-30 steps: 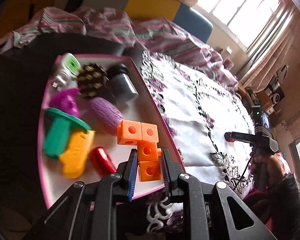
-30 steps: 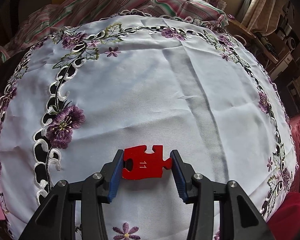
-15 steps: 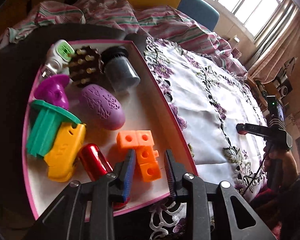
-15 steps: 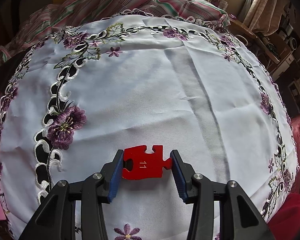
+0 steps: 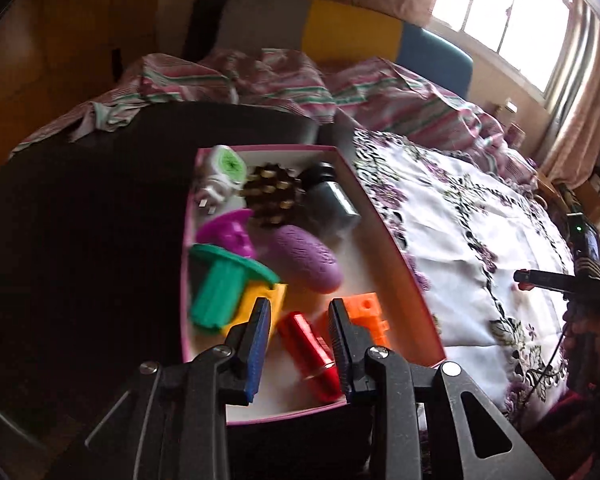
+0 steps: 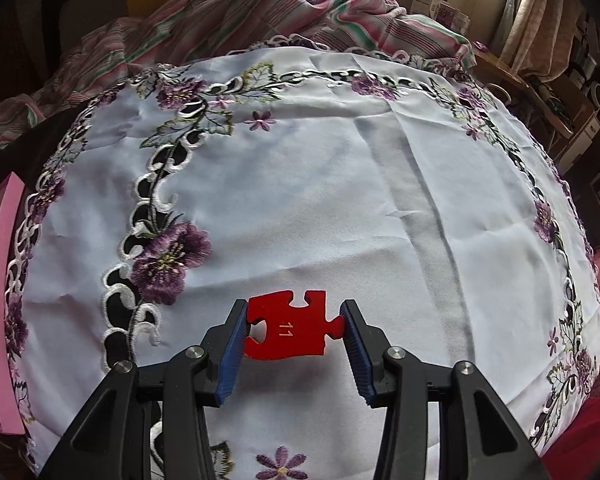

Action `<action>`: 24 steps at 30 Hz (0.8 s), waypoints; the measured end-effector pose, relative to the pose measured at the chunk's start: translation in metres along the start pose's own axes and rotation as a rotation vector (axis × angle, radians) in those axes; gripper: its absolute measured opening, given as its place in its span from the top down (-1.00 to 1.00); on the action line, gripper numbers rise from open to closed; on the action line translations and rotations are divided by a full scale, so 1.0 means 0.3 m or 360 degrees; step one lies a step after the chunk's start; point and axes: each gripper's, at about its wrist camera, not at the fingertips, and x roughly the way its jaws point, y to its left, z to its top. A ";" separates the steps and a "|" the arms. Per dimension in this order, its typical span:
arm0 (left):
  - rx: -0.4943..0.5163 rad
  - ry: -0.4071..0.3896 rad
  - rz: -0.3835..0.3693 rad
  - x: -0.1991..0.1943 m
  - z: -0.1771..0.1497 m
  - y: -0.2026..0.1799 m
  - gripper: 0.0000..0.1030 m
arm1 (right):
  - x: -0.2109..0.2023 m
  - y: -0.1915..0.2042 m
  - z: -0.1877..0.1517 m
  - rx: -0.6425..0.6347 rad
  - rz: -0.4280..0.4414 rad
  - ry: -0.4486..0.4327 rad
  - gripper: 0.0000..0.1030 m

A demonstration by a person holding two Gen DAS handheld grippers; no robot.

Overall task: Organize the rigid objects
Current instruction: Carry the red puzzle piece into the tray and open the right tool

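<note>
My left gripper (image 5: 299, 322) is open and empty, above the near end of a pink-rimmed tray (image 5: 396, 240). The tray holds an orange block cluster (image 5: 370, 314), a red cylinder (image 5: 310, 342), a yellow piece (image 5: 262, 300), a green piece (image 5: 220, 292), a purple oval (image 5: 306, 258), a magenta piece (image 5: 230, 234), a spiky dark ball (image 5: 270, 196), a grey jar (image 5: 332, 204) and a white plug (image 5: 224, 174). My right gripper (image 6: 293, 330) is shut on a red puzzle piece (image 6: 290, 330) marked 11, just above the white floral tablecloth (image 6: 320, 200).
The tray's pink edge (image 6: 2, 292) shows at the far left of the right wrist view. The right gripper and hand (image 5: 572, 280) show over the cloth in the left wrist view. A striped blanket (image 5: 300, 84) lies behind the dark table (image 5: 80, 240).
My left gripper has let go of the orange block cluster, which now lies in the tray, and has pulled back and left. My right gripper still holds the puzzle piece, slightly shifted.
</note>
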 end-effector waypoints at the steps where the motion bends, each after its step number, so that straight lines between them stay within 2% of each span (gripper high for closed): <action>1: -0.0006 -0.0002 0.0019 -0.004 -0.002 0.010 0.41 | -0.006 0.013 -0.001 -0.0027 0.0022 -0.0016 0.10; 11: -0.0068 -0.0022 0.0111 -0.035 -0.032 0.083 0.41 | -0.034 0.151 -0.031 -0.0275 0.0228 -0.0033 0.10; 19: -0.0094 -0.0015 0.0117 -0.040 -0.044 0.114 0.41 | -0.072 0.224 -0.037 -0.0311 0.0382 -0.0034 0.10; 24: -0.0120 -0.0008 0.0118 -0.038 -0.051 0.129 0.41 | -0.155 0.338 -0.039 -0.0375 0.0551 -0.0098 0.10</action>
